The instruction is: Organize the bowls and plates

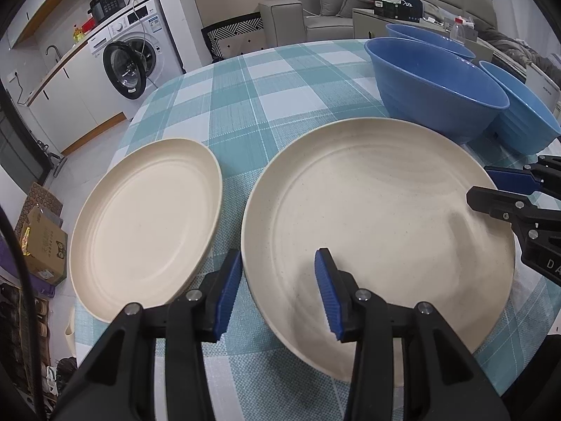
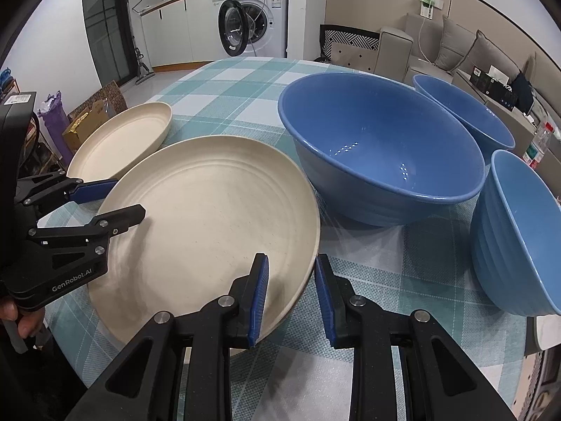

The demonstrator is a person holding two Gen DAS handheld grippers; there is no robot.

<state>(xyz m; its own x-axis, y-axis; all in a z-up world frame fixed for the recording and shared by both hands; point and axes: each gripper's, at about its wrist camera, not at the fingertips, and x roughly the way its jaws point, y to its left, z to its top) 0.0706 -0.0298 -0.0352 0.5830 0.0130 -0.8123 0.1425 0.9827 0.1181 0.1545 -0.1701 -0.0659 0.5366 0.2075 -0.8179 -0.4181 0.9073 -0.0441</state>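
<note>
Grip matters: both grippers straddle the near cream plate rim, left gripper released, right gripper (narrow) unclenched too. Clamp evenly, lift level toward the second plate by the table's left edge.

Between our jaws we see a matt, speckled cream plate; beyond them, smooth glossy blue bowls on a woven checked cloth.

Plates left of bowls on table
</note>
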